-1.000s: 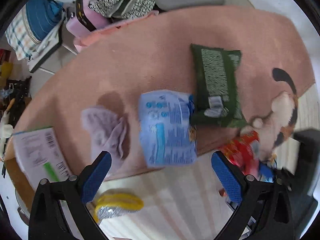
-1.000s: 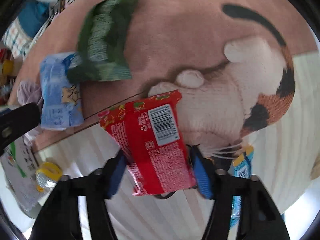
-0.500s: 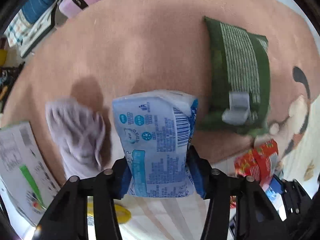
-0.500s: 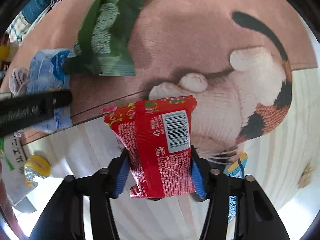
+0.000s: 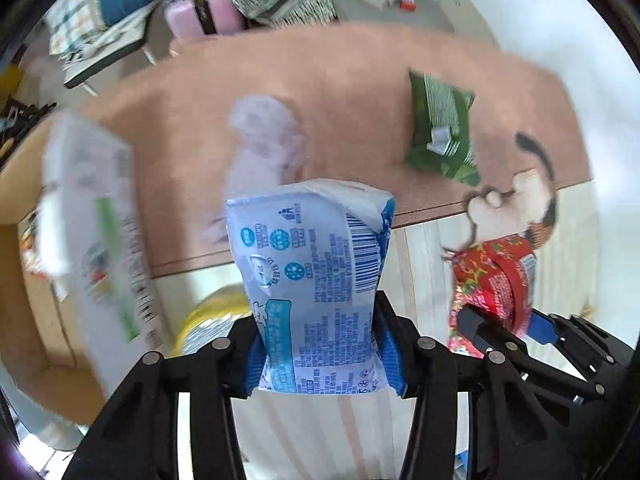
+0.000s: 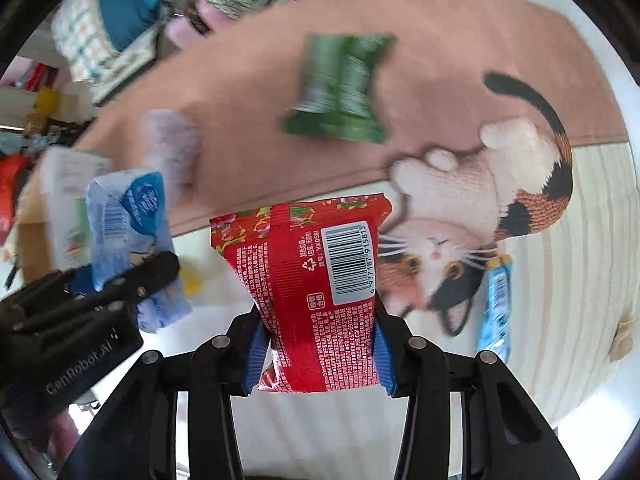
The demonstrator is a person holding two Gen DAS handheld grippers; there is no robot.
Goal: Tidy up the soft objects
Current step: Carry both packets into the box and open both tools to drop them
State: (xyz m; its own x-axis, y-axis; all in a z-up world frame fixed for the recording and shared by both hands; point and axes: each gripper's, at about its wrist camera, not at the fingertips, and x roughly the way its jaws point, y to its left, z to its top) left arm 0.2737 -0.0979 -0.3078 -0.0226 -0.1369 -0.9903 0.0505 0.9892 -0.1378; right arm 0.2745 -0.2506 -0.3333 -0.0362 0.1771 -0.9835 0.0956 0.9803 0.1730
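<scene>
My left gripper [image 5: 320, 344] is shut on a light blue tissue pack [image 5: 312, 272] and holds it off the floor. My right gripper [image 6: 318, 348] is shut on a red tissue pack [image 6: 308, 284], also lifted. Each gripper shows in the other view: the blue pack at the left of the right wrist view [image 6: 128, 220], the red pack at the right of the left wrist view [image 5: 496, 276]. A green pack [image 5: 440, 124] and a pale purple cloth [image 5: 264, 136] lie on the pink rug [image 5: 340, 80].
A white box [image 5: 96, 220] and a yellow-lidded item [image 5: 208, 320] are at the left over the wooden floor. A blue wrapper [image 6: 498, 304] lies by the rug's cat picture [image 6: 480, 208]. Folded clothes and bags [image 5: 200, 4] pile beyond the rug.
My left gripper closed on the blue pack and lifted it off the rug edge. My right gripper has kept the red pack and raised it. Both views have pulled back.
</scene>
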